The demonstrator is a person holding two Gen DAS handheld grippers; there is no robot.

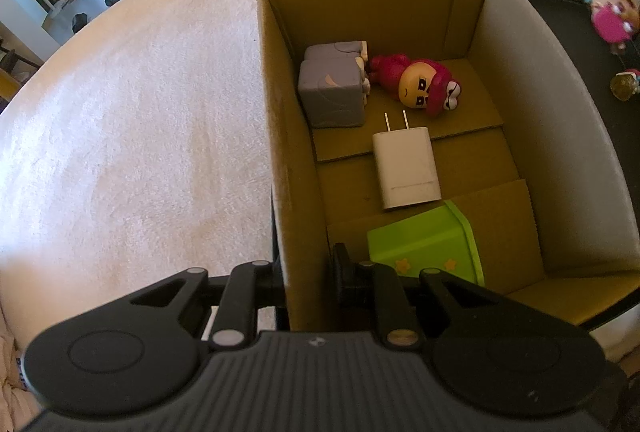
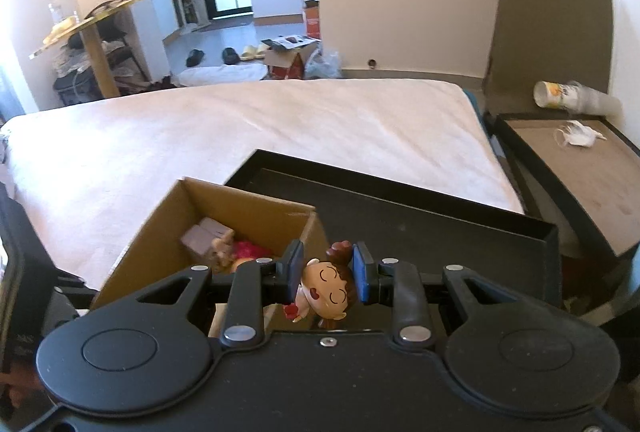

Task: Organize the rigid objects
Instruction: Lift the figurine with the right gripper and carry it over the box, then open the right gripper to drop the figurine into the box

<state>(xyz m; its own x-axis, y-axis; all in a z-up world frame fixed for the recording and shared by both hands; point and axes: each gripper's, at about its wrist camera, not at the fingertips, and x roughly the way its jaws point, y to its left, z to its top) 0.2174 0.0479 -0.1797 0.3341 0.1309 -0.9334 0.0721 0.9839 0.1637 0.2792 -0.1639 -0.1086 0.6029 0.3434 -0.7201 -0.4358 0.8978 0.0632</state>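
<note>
- The left gripper [image 1: 308, 278] is clamped on the near left wall of the open brown cardboard box [image 1: 276, 136], one finger outside and one inside; the wall hides most of both fingertips.
- Inside the box lie two grey cube-shaped toy blocks [image 1: 334, 92] side by side, a pink-hooded cartoon figurine [image 1: 420, 86] on its back just beside them, a white two-prong plug charger [image 1: 406, 168] flat in the middle, and a lime-green plastic container with flower prints [image 1: 428, 244], its near end covered by the gripper linkage.
- The right gripper [image 2: 326, 274] is closed on a small brown-haired figurine with shut eyes [image 2: 328, 290], pinched at the head between the blue pads [image 2: 362, 274]; its lower body is cut off behind the gripper housing.
- The held figurine hangs just past the box's near right corner, over the black tray [image 2: 440, 232] that the box sits in.
- At the left view's right edge, small colourful toys [image 1: 612, 20] on the tray are blurred and hard to make out.
- The tray lies on a white-covered bed [image 2: 240, 128].
</note>
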